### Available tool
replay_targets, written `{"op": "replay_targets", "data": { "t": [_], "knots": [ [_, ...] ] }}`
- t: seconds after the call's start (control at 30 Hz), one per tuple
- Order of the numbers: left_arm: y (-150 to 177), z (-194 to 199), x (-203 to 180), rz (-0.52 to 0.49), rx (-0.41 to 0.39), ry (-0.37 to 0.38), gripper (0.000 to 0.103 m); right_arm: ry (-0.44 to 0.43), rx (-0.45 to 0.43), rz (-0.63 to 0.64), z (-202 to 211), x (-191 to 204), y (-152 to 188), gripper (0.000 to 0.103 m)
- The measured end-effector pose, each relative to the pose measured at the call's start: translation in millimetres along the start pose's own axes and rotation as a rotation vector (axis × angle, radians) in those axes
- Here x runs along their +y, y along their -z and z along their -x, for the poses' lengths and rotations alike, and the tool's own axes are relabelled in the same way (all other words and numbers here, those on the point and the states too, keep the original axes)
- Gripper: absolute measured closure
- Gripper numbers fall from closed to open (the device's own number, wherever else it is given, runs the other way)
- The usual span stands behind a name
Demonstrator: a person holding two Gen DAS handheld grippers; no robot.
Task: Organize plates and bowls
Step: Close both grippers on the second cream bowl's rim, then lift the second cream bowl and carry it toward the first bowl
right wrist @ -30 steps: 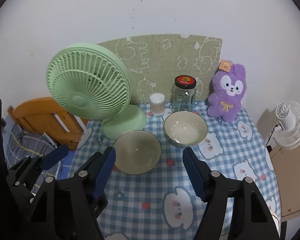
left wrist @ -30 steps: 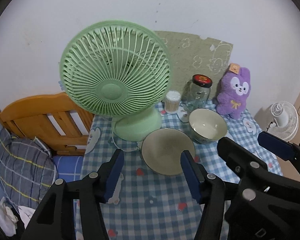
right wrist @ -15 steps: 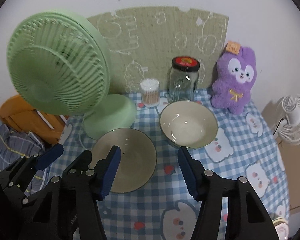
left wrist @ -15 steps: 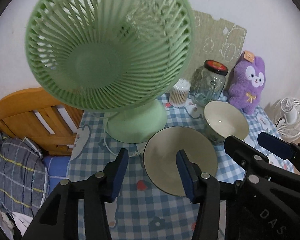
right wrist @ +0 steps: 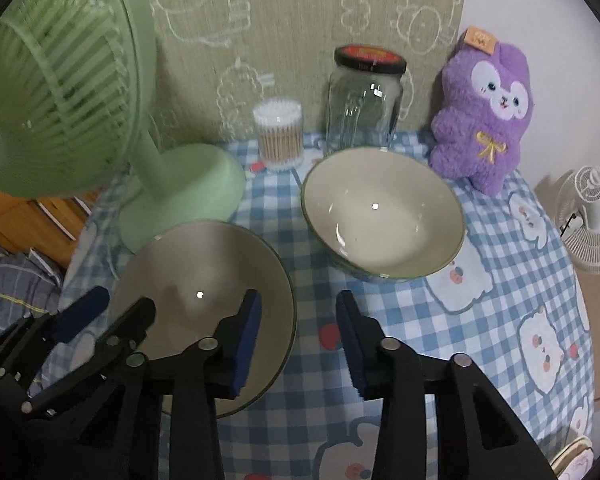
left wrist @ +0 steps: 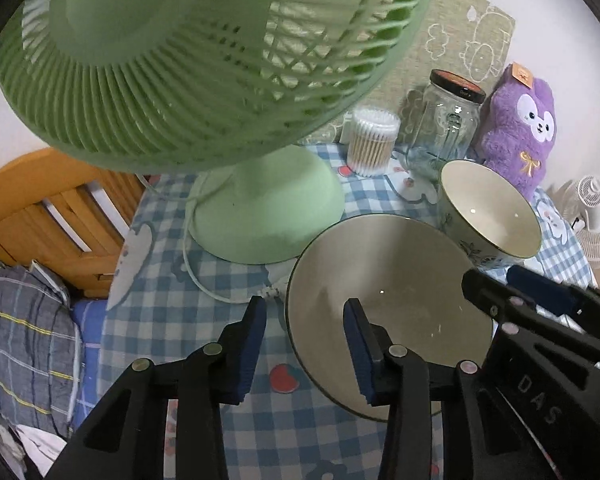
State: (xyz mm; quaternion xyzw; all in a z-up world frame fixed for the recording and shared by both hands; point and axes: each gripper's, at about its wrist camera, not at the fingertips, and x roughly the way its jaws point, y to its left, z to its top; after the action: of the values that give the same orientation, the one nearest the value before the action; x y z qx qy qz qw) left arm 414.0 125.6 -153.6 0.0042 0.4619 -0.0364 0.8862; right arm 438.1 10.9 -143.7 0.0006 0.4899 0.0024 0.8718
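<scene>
A shallow beige plate point(left wrist: 392, 280) point(right wrist: 204, 264) lies on the blue checked tablecloth point(left wrist: 172, 320), just in front of the fan's base. Behind it to the right stands a deeper cream bowl point(left wrist: 488, 216) point(right wrist: 380, 216). My left gripper point(left wrist: 305, 304) straddles the plate's left rim; its jaws are closing, and a gap still shows on both sides of the rim. My right gripper point(right wrist: 298, 296) straddles the plate's right rim in the same way, jaws closing, with the pads off the rim. Each gripper also shows at the edge of the other's view.
A green desk fan point(left wrist: 204, 60) looms over the left gripper, its base point(right wrist: 188, 192) and cord beside the plate. A glass jar point(right wrist: 364, 96), a cotton-swab tub point(right wrist: 278, 136) and a purple plush point(right wrist: 484, 112) line the back. A wooden bed frame point(left wrist: 52, 216) lies past the left table edge.
Both grippers have come down and forward onto the plate, one at each rim, and their jaws have narrowed. The fan now fills the top of the left wrist view.
</scene>
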Motion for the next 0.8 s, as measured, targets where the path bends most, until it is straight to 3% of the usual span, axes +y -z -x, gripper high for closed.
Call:
{"op": "replay_targets", "data": {
  "t": [0.27, 0.37, 0.53, 0.6, 0.8],
  "knots": [
    [2, -17, -1, 0.019, 0.022, 0.015, 0.072, -0.002, 0.015, 0.014, -14, 1, 2, 0.072],
    [3, -22, -1, 0.017, 0.033, 0.013, 0.079, 0.011, 0.003, 0.027, -15, 3, 1, 0.072],
    [3, -28, 1, 0.026, 0.043, 0.009, 0.093, 0.006, -0.003, 0.048, -17, 6, 0, 0.084],
    [3, -29, 3, 0.028, 0.046, 0.011, 0.093, -0.007, 0.0, 0.044, -18, 5, 0, 0.09],
    [3, -27, 4, 0.035, 0.048, 0.009, 0.095, -0.017, 0.016, 0.034, -17, 6, 0, 0.09]
  ]
}}
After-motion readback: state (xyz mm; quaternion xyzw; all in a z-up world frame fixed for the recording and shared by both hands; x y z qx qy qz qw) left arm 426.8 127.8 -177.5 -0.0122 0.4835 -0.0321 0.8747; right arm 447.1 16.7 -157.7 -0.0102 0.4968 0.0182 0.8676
